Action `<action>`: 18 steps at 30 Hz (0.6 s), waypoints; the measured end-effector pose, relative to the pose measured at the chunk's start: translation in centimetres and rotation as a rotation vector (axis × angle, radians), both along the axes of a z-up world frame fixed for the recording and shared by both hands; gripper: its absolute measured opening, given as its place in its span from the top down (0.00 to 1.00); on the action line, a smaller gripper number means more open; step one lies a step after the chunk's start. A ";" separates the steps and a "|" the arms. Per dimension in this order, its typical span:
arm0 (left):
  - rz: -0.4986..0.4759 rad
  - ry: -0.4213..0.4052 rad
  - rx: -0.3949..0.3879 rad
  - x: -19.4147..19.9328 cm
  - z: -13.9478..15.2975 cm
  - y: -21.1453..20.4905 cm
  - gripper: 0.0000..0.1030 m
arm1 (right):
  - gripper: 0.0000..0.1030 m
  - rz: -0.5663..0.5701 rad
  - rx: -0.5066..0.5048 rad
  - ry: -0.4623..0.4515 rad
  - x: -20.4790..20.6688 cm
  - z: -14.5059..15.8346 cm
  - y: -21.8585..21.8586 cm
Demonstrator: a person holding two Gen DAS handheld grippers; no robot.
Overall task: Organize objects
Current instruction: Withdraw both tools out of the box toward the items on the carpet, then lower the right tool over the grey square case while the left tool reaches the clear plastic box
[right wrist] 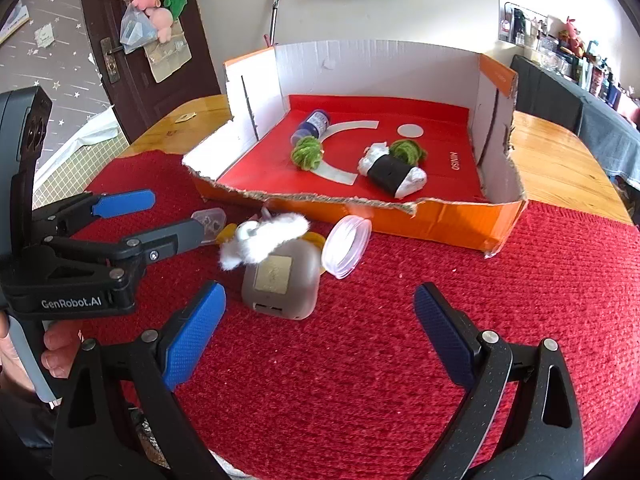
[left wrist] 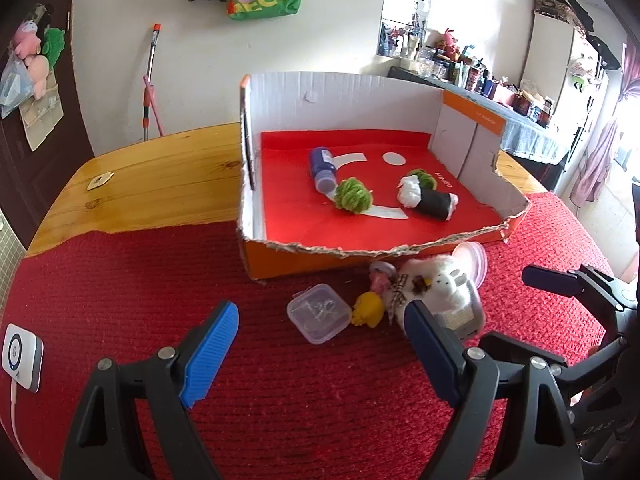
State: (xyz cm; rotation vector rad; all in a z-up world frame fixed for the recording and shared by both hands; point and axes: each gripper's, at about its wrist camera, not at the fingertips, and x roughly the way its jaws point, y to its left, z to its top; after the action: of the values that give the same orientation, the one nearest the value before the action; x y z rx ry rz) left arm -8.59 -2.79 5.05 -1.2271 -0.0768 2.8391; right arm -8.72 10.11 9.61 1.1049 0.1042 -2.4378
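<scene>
An orange cardboard box [left wrist: 280, 262] [right wrist: 452, 224] with a red floor holds a blue bottle [left wrist: 322, 168] [right wrist: 313, 124], two green yarn balls [left wrist: 354, 196] [right wrist: 306, 153] and a black-and-white sushi plush [left wrist: 430, 198] [right wrist: 394, 174]. In front of it on the red cloth lie a clear square case [left wrist: 319, 313], a yellow toy [left wrist: 368, 310], a white plush [left wrist: 434, 282] [right wrist: 264, 242], a grey charger block [right wrist: 280, 280] and a clear round lid [right wrist: 346, 246]. My left gripper [left wrist: 320, 360] [right wrist: 168, 220] is open just before the pile. My right gripper [right wrist: 320, 340] is open, near the charger.
The wooden table [left wrist: 160, 176] [right wrist: 560, 168] shows behind the red cloth [left wrist: 160, 280]. A white device [left wrist: 20, 356] with a cable lies at the left edge. A broom [left wrist: 150, 80] leans on the wall. A cluttered counter [left wrist: 480, 84] stands at the back right.
</scene>
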 end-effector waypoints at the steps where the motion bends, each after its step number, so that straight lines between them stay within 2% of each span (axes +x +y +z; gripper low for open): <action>1: 0.003 -0.002 0.000 0.0 -0.1 -0.1 0.16 | 0.06 0.001 0.001 0.000 0.0 -0.1 -0.1; 11: 0.002 -0.033 -0.007 -0.2 -1.6 -1.1 0.17 | 0.07 0.009 0.019 -0.013 0.0 -1.1 -1.3; 18: -0.023 -0.054 -0.020 -0.6 -2.4 -1.3 0.25 | 0.22 0.017 0.029 -0.035 -0.3 -1.8 -2.2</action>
State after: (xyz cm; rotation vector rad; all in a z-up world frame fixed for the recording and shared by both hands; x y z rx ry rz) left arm -9.21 -4.10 2.65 -1.3000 -0.0360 2.7948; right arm -9.05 7.89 7.79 1.1543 0.1372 -2.4073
